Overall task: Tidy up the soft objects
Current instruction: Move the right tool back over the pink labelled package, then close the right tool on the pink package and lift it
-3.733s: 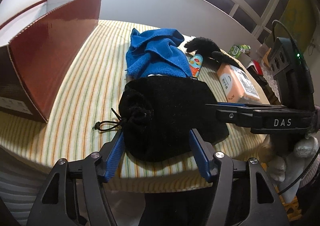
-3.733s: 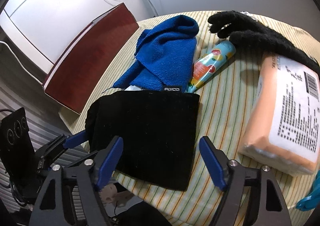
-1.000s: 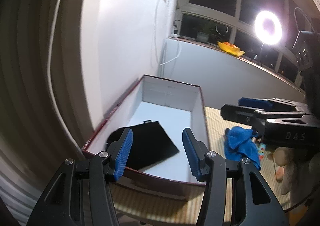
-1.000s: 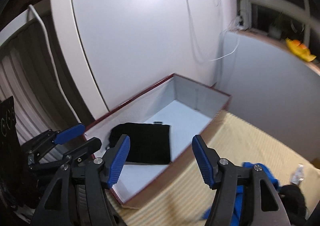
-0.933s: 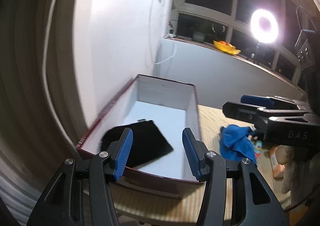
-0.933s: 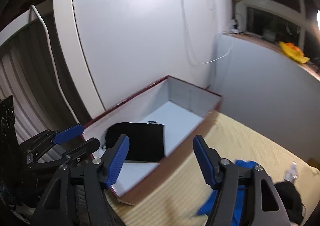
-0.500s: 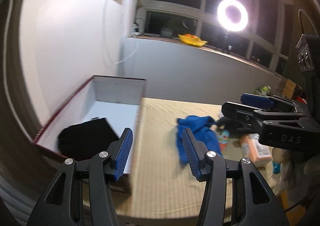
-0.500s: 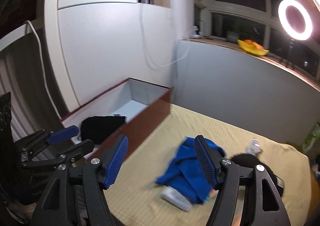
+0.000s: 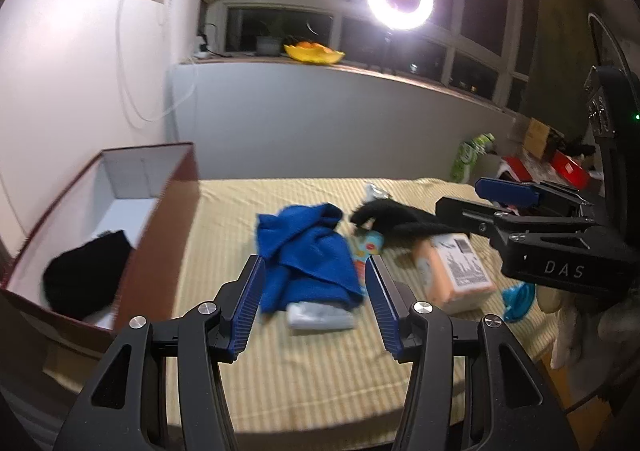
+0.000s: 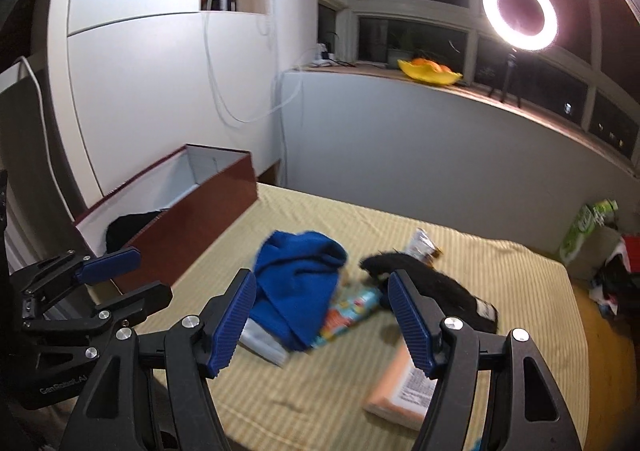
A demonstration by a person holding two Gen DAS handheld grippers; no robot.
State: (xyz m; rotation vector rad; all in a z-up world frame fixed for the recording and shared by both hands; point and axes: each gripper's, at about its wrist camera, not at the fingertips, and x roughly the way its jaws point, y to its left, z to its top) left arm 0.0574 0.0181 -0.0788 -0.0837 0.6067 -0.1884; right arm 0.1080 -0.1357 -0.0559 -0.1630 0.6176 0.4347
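Note:
A crumpled blue towel (image 9: 308,251) lies mid-table; it also shows in the right wrist view (image 10: 298,279). A black fuzzy glove (image 9: 394,221) lies to its right, also in the right wrist view (image 10: 432,285). A black pouch (image 9: 86,277) lies inside the open red box (image 9: 160,235) on the left; the box also shows in the right wrist view (image 10: 192,227). My left gripper (image 9: 314,305) is open and empty, raised in front of the towel. My right gripper (image 10: 322,321) is open and empty, raised above the near table edge.
A colourful tube (image 10: 348,311), an orange tissue pack (image 9: 456,271), a clear packet (image 9: 320,317) under the towel and a small wrapper (image 10: 424,245) lie on the striped cloth (image 9: 300,371). A ring light (image 10: 519,11) and grey wall stand behind.
Both grippers swung right, away from the red box toward the table middle. The black pouch stays in the box. Both stay open and empty.

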